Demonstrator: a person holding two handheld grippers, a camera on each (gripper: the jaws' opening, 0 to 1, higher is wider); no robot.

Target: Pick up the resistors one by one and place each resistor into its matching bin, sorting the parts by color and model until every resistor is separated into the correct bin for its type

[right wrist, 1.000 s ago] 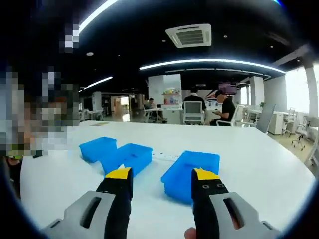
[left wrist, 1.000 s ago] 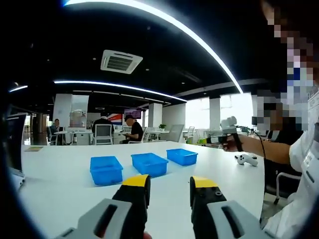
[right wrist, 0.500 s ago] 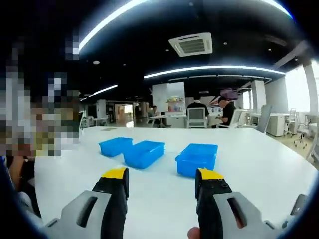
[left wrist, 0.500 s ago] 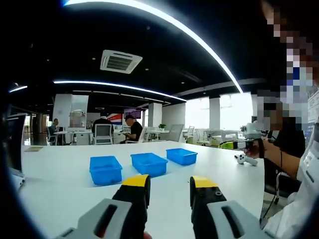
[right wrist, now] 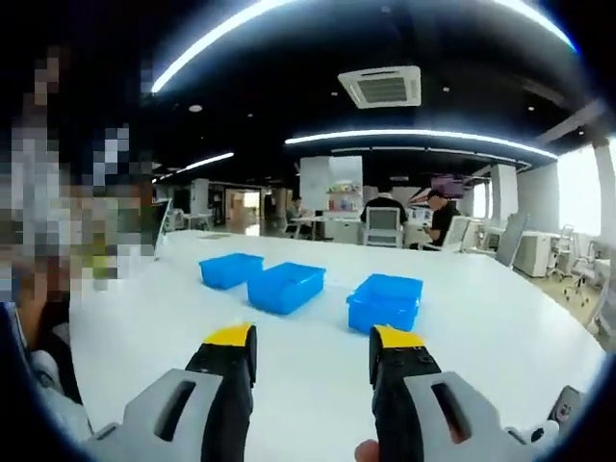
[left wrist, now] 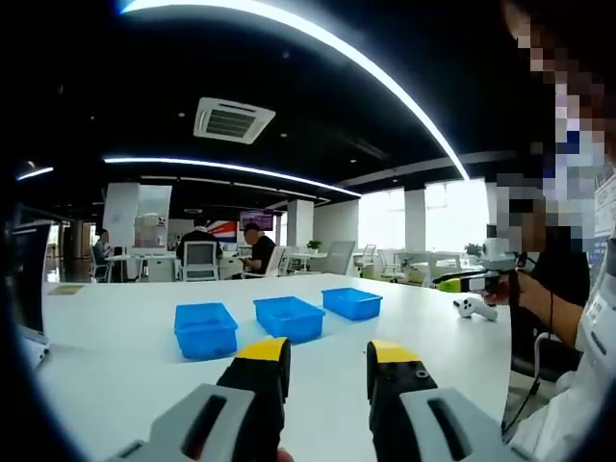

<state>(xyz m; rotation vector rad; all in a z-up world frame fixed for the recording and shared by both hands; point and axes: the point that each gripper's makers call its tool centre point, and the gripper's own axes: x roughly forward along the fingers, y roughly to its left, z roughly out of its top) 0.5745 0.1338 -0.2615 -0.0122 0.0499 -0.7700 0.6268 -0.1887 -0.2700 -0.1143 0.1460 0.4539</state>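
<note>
Left claw (left wrist: 327, 361) is hovering above the white desk (left wrist: 115, 337), yellow-tipped jaws standing apart with nothing between them, so released and empty. Right claw (right wrist: 313, 351) is hanging over the same desk (right wrist: 481, 327), its jaws also parted and empty. Three blue bins are sitting in a row out in the middle of the desk, well ahead of both claws. In the left gripper view they are reading near bin (left wrist: 205, 330), middle bin (left wrist: 289, 318) and far bin (left wrist: 352, 302), spaced apart, none touching. In the right gripper view the nearest bin (right wrist: 385, 301) is sitting a bit apart from the other two, while the centre bin (right wrist: 285, 287) and the back bin (right wrist: 231, 270) are sitting close together. Bin contents are too small to tell, and no resistor can be made out on the desk or in either claw. At the right of the left gripper view a person's hand (left wrist: 505, 287) is holding the other gripper out over the desk edge, near a small white object (left wrist: 475, 307) lying on the desk. In the background, people are sitting at office chairs (left wrist: 198, 258), and a ceiling air vent (left wrist: 233, 119) is showing overhead among long light strips.
</note>
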